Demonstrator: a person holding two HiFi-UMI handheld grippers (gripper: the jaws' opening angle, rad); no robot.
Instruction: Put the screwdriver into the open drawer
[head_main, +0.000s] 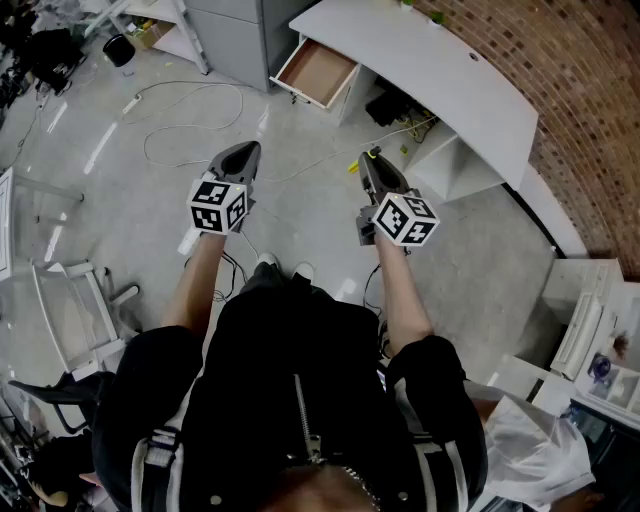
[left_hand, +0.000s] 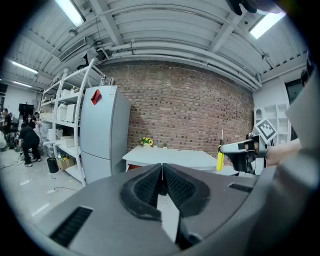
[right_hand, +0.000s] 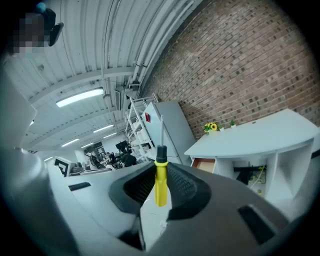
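Person's black jacket (head_main: 290, 350) fills the foreground. Beyond it, the right gripper (head_main: 372, 156) pinches the yellow screwdriver (right_hand: 160, 182) in its fingers, shaft up. The left gripper (head_main: 249, 150) has its fingers closed on nothing. This looks like the carrying step: next comes an approach to the open drawer (head_main: 316, 72), at eleven o'clock and seemingly well apart.

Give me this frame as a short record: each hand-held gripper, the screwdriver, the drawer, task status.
left hand-held gripper: jaws together, nothing between them
right hand-held gripper: shut on the screwdriver
screwdriver: yellow handle between the jaws, shaft pointing up
drawer: pulled open under the desk, ahead of both grippers
status: screwdriver carried, not yet in the drawer
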